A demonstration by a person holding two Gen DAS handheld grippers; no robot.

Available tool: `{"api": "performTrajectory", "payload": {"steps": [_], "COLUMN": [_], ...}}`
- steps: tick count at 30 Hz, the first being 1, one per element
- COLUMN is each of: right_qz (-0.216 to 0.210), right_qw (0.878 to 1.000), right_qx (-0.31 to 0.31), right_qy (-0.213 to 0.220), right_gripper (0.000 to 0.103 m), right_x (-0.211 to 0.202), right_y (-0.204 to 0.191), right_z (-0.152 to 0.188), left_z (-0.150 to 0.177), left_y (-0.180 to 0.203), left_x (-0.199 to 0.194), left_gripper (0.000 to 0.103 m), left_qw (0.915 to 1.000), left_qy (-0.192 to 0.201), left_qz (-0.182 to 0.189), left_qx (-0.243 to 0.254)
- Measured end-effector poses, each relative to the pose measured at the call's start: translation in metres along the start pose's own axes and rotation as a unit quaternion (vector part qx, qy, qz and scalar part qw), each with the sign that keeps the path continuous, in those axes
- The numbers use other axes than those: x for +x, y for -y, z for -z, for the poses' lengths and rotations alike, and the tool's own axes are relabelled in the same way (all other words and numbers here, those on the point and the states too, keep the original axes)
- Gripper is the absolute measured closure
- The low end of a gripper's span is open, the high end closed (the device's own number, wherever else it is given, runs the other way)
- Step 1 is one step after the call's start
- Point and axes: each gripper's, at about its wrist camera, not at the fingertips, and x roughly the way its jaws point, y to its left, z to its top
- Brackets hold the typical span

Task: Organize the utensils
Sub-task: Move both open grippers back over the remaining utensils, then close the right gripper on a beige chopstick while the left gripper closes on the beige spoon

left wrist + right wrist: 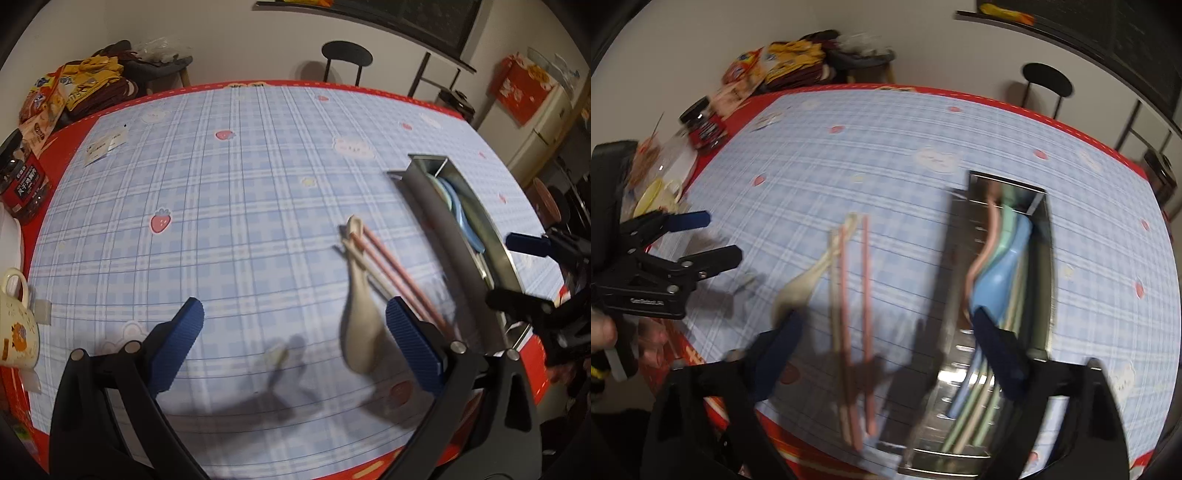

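A cream spoon (357, 314) and several pink and cream chopsticks (395, 275) lie on the blue plaid tablecloth (229, 206), left of a metal utensil tray (495, 251). The tray holds blue, green and pink utensils (1001, 273). My left gripper (295, 339) is open above the cloth, its right finger next to the spoon's bowl. My right gripper (886, 354) is open over the chopsticks (855, 317) and the tray (1041, 280); the spoon (803, 288) lies by its left finger. Each gripper shows at the edge of the other's view.
A cream mug (16, 325) and a dark jar (24, 184) stand at the table's left edge. Snack bags (74, 88) are piled at the far left corner. A black chair (345, 59) stands behind the table. The red table border (746, 417) is near me.
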Motion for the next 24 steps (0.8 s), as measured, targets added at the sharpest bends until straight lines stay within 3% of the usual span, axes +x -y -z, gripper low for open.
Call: {"api": "performTrajectory", "payload": {"steps": [5,10,24], "right_qz": [-0.047,-0.060,-0.037], "right_qw": [0.998,0.996,0.993], "right_qx": [-0.001,0.005,0.008], "right_qy": [-0.037,-0.071,-0.114], "right_gripper": [0.063,0.081,0.085], "right_x": [0.020,0.036,0.060], "right_y": [-0.025,-0.036,-0.040], "right_z": [0.004,0.014,0.026], "left_z": [0.008,0.017,0.021], "left_y": [-0.015,-0.021,-0.022], "left_x": [0.013,0.023,0.034], "left_gripper": [0.005,0.006,0.007], "left_qw": [0.9988,0.9972,0.9929], "left_qy": [-0.033,-0.055,-0.079], "left_qz": [0.036,0.051,0.084], "left_qx": [-0.003,0.003,-0.030]}}
